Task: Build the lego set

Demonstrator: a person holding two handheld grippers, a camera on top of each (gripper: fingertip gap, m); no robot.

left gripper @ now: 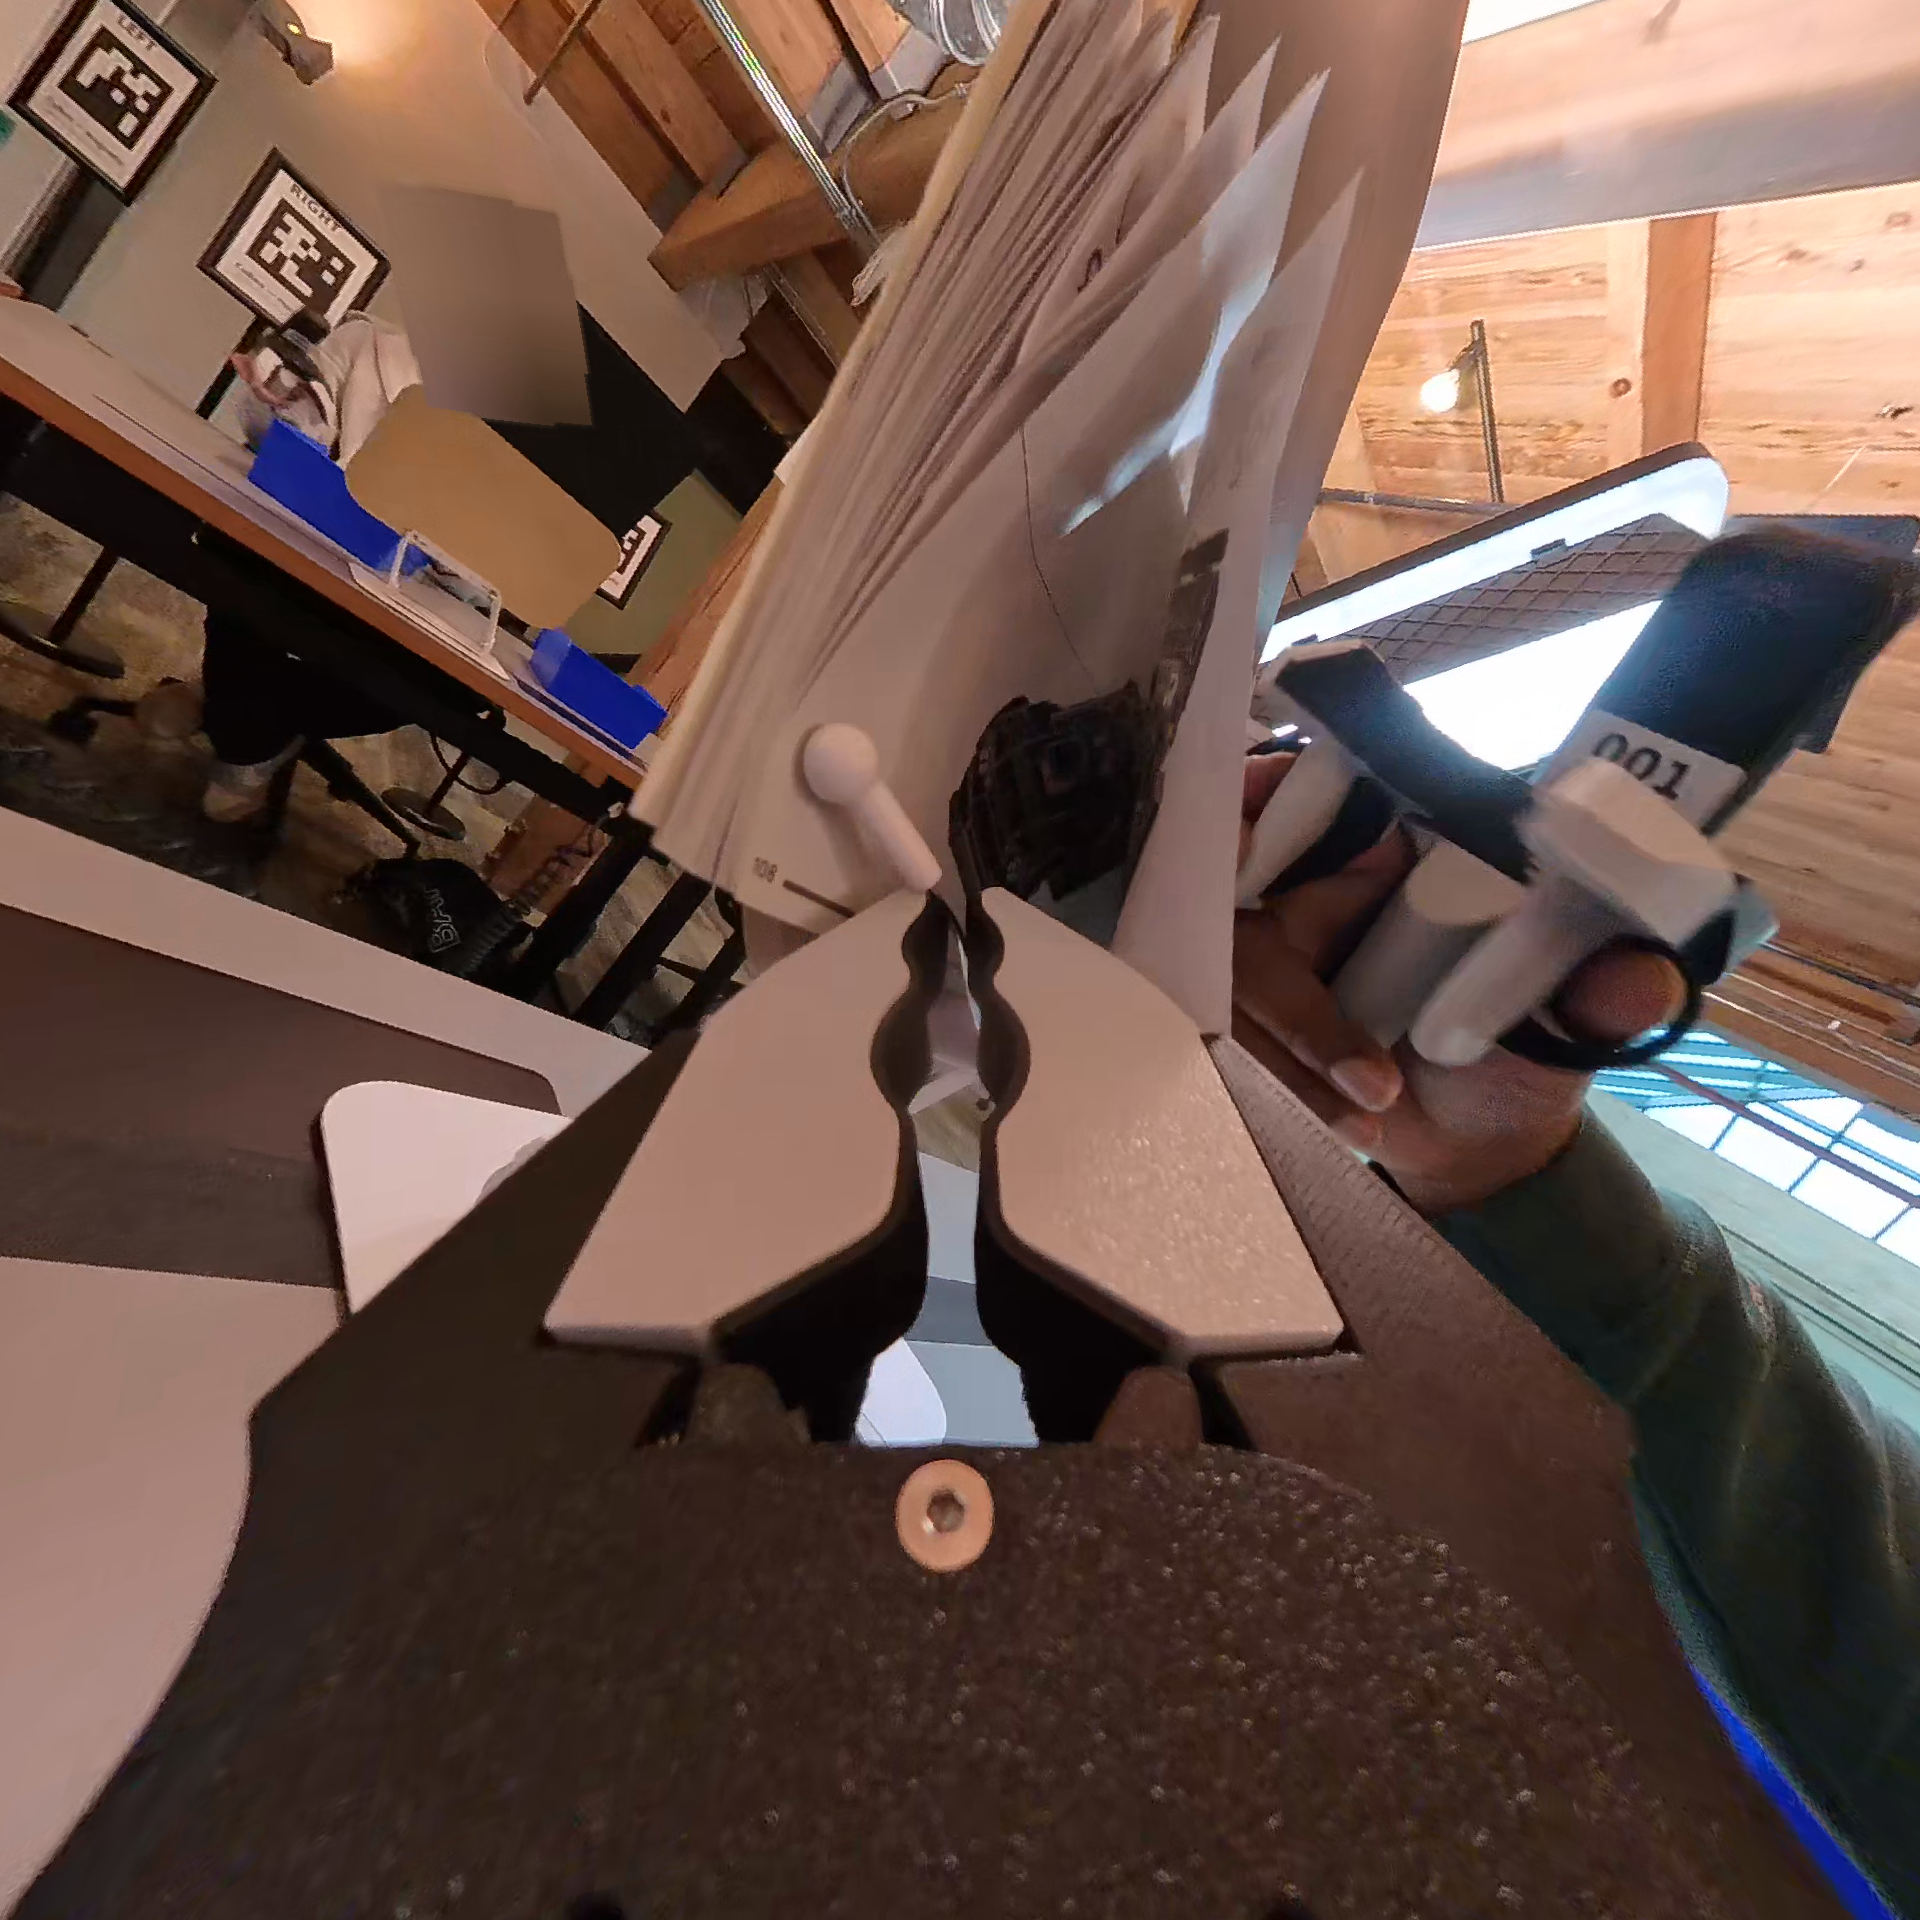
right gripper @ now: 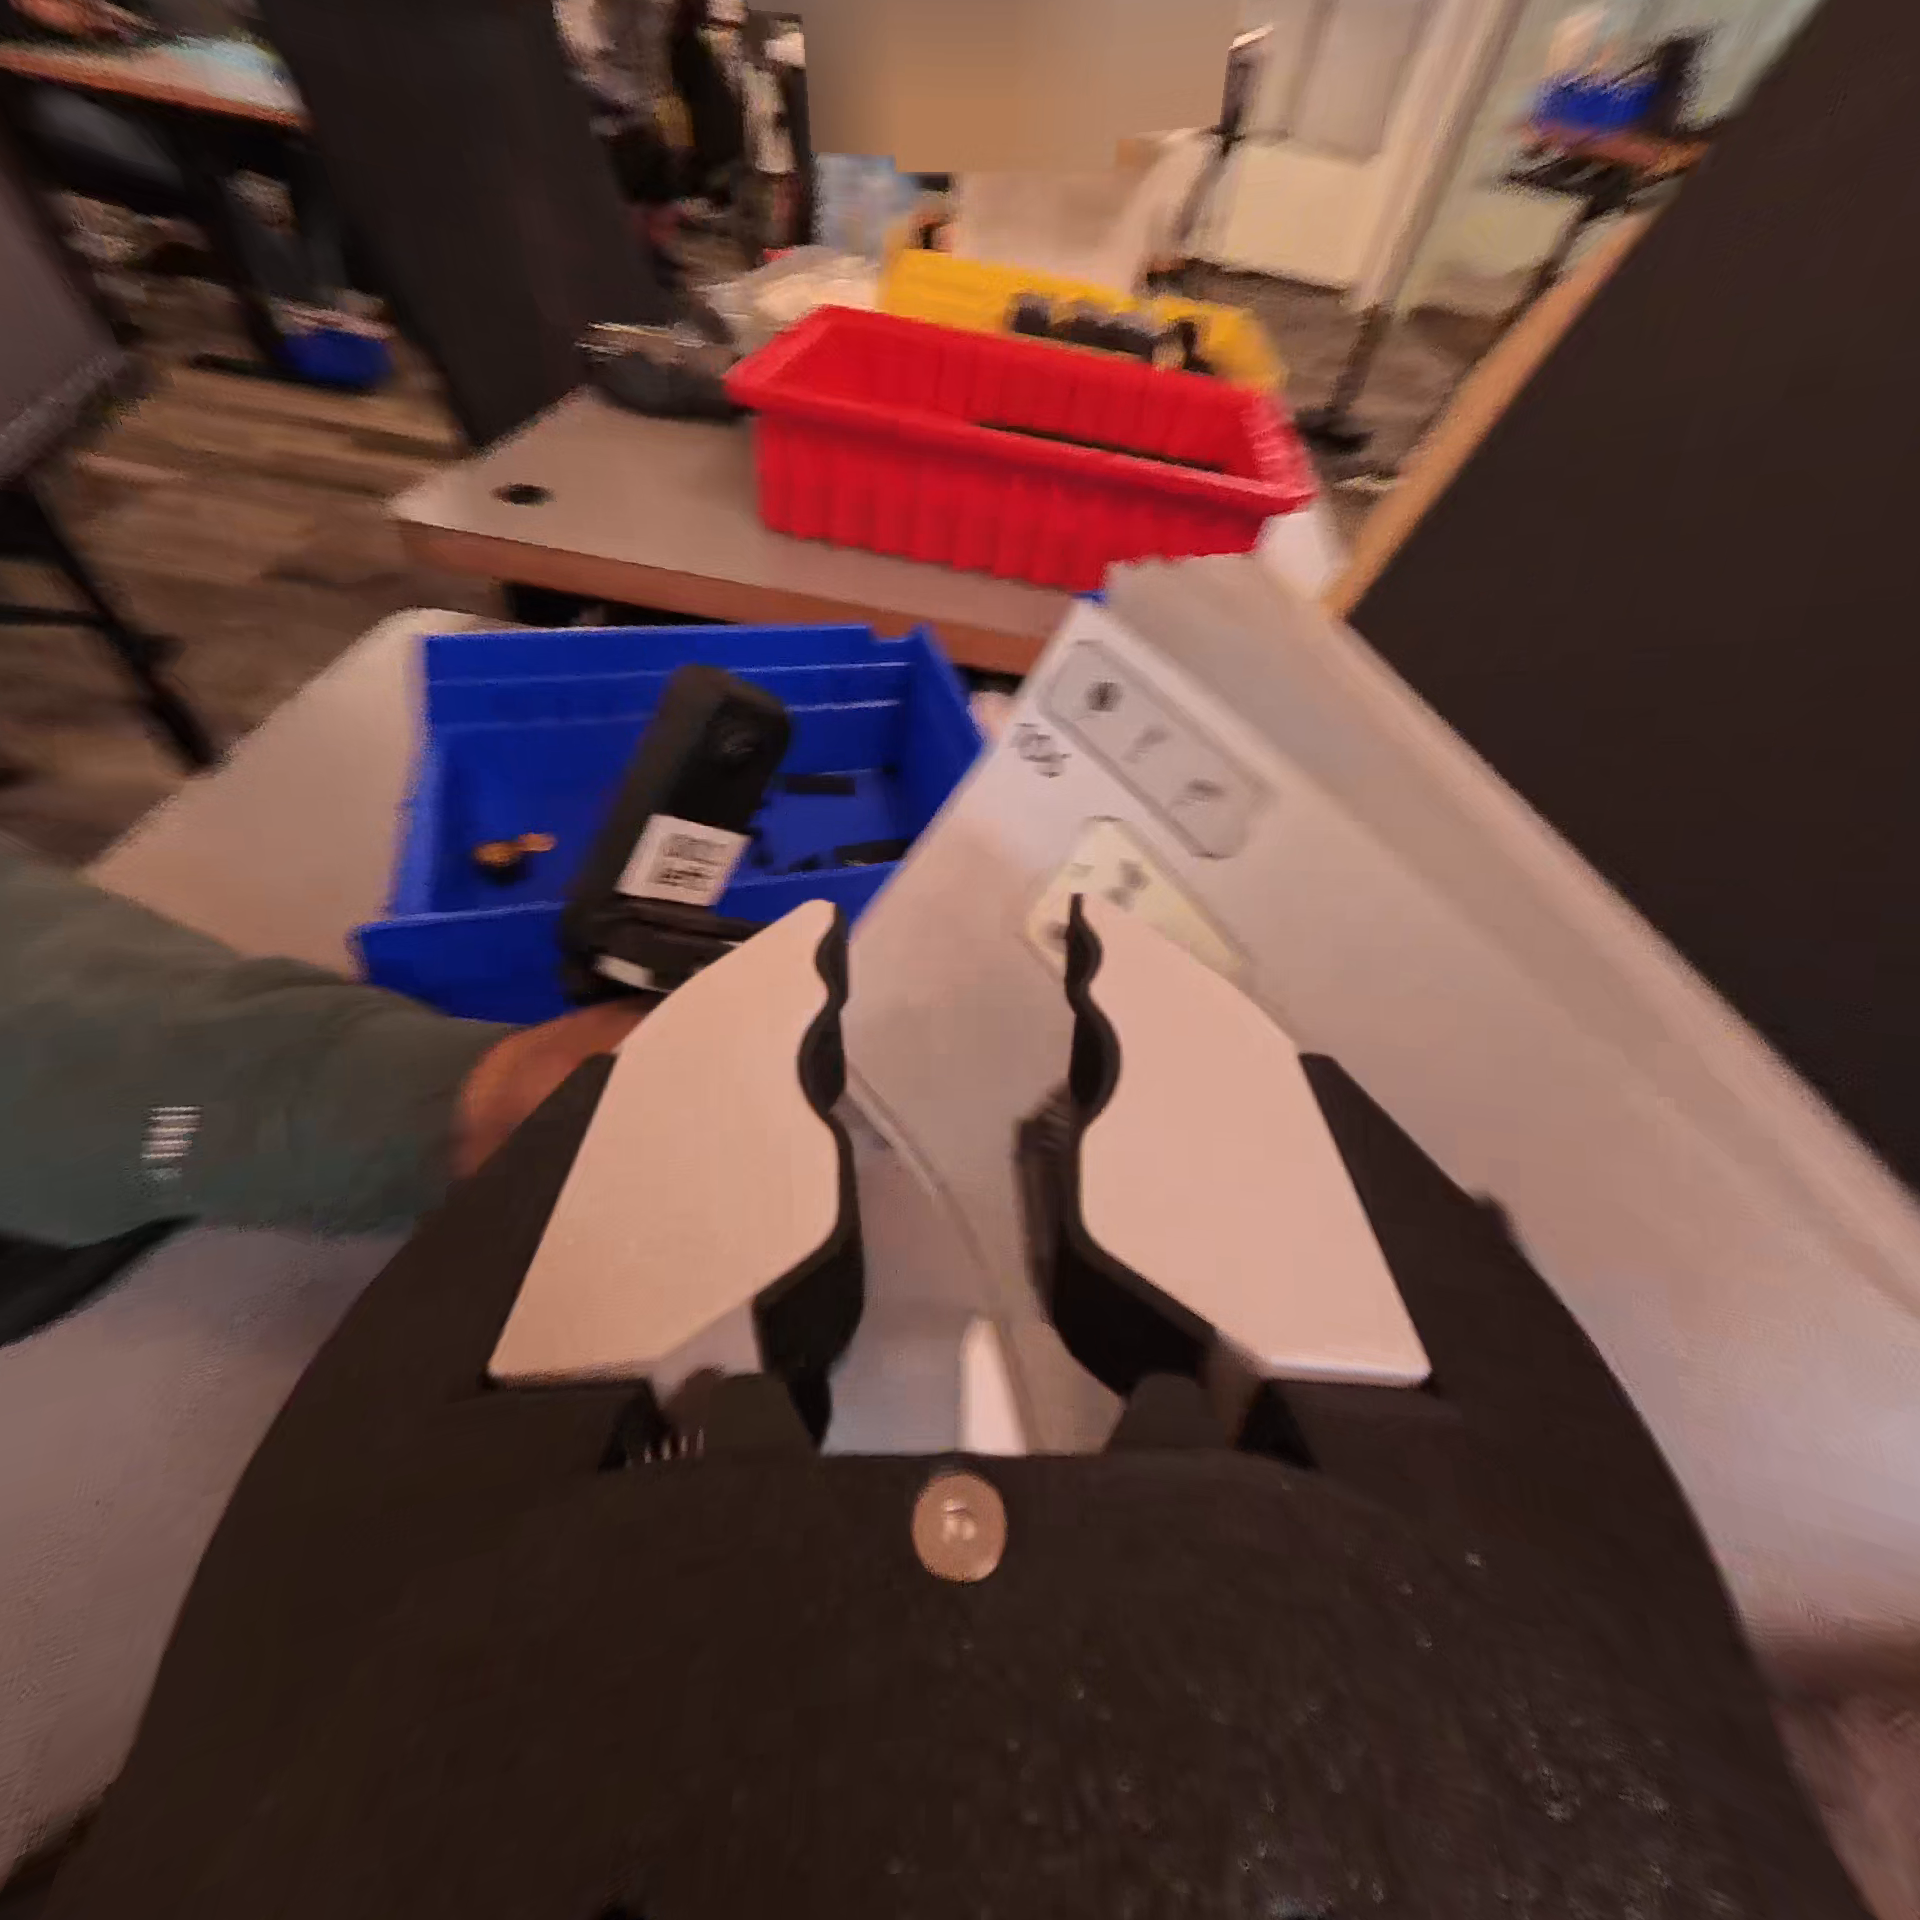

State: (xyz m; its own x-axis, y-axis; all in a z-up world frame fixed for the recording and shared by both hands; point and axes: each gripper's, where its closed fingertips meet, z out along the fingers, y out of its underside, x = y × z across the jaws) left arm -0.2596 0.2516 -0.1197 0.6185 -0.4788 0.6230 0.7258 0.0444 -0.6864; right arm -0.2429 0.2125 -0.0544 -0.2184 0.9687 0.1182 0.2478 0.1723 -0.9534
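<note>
Left wrist view: the left gripper [left gripper: 961,914] pinches the booklet's [left gripper: 1039,468] pages; the right gripper [right gripper: 951,935] gapes empty over it.

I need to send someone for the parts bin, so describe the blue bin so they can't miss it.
Find the grey table ahead of the right gripper. The blue bin sits at its far edge, left of the open instruction booklet. Unlike the red bin on the farther table, it is blue and nearest.

My left camera tilts up, close against the fanned instruction booklet [left gripper: 1039,436]; my right looks down across the same booklet [right gripper: 1195,935] toward the bins.
</note>
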